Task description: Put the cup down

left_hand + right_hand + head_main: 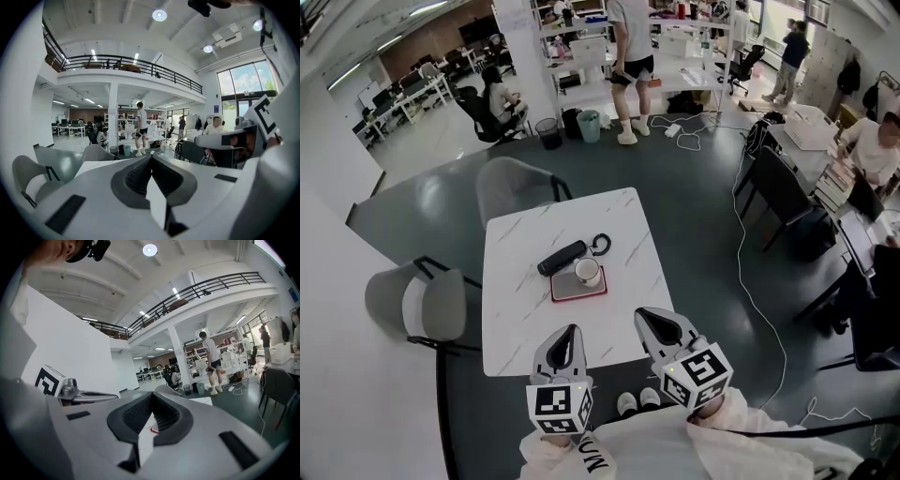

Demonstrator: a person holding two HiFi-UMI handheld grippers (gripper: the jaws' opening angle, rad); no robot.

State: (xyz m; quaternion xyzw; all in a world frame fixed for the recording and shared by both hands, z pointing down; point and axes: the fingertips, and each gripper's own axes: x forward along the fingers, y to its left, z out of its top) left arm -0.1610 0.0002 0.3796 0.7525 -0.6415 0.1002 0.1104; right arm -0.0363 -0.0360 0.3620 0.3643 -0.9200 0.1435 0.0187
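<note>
The cup stands upright on a flat square mat with a red edge, near the middle of the white marbled table. Just beside the mat, on its far left side, lies a black tube-shaped thing with a dark loop strap at one end (whether it touches the mat I cannot tell).

Both grippers are held above the near edge of the table, well apart from the cup, and neither touches anything on the table. The left gripper has its jaws closed tip to tip with nothing between them; its own view shows the ribbed pads meeting. The right gripper is likewise closed and empty, pointing toward the mat.

Two grey chairs flank the table: one at the far side, another at the left. The person's white shoes show on the dark floor between the grippers.
</note>
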